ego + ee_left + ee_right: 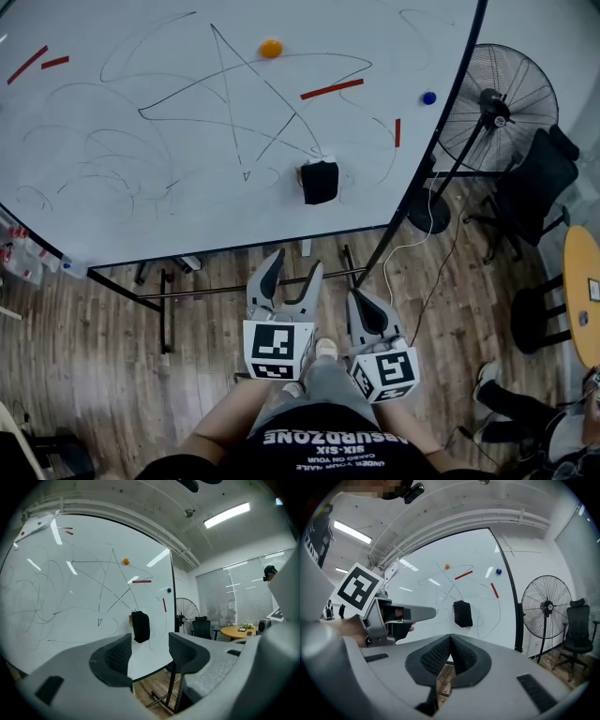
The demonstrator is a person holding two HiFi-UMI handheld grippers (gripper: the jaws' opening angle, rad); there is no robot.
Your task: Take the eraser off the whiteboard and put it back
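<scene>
Two tools hang in front of the whiteboard (112, 187), well short of it and touching nothing. The left tool (293, 262) has its jaws spread with only air between them, and the right tool (364, 302) has its jaws pressed together on nothing. The black eraser (320, 182) clings to the board near its lower right edge, at about 12 o'clock from both tools in the head view and just above the gap in the left gripper view. With the eraser on the board and untouched, this reads as the reach towards it. The next move likely calls for pushing the left tool forward, level, until its pads straddle the eraser's sides, then closing before pulling it off.
</scene>
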